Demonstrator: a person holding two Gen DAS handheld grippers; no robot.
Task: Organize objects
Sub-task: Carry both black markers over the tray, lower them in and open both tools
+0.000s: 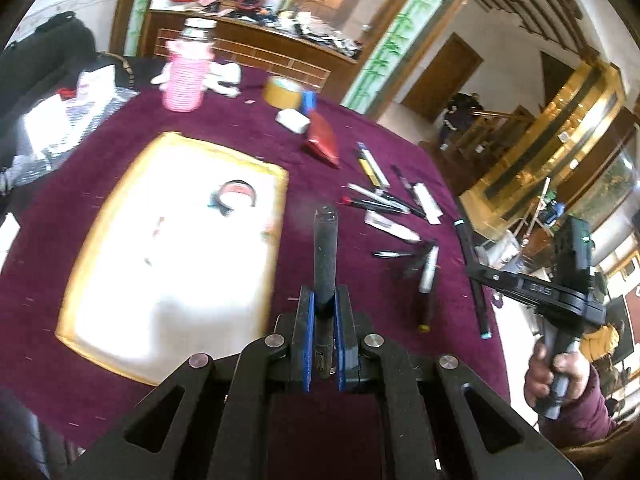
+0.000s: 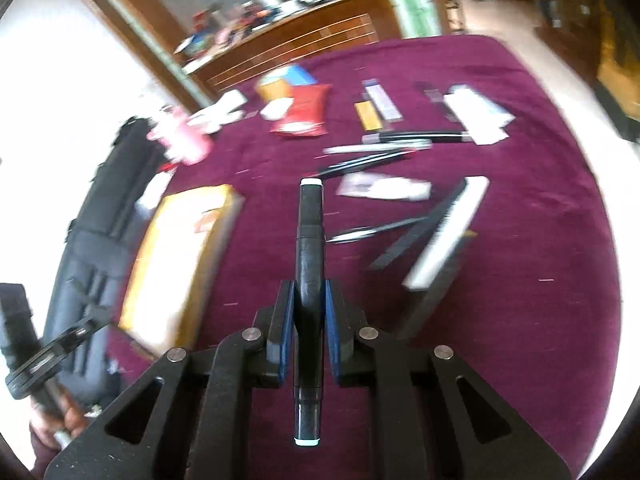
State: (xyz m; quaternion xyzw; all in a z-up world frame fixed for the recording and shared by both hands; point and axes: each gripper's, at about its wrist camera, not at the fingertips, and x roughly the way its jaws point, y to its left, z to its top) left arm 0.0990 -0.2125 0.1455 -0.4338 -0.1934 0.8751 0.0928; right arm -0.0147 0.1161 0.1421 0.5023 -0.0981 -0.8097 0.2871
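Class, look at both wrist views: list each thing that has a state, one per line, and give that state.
Left claw: shut on a dark grey pen, lifted off the table.
Right claw: shut on a black marker with white ends, lifted.
Yellow-rimmed white tray: lying flat on the maroon cloth.
Pink ribbed bottle: upright, capped.
Yellow tape roll: lying flat.
Loose pens: scattered, lying down.

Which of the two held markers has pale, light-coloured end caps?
The black marker clamped in the right gripper: both its ends show a whitish band. The dark pen in the left gripper is plain and dark at its tip.
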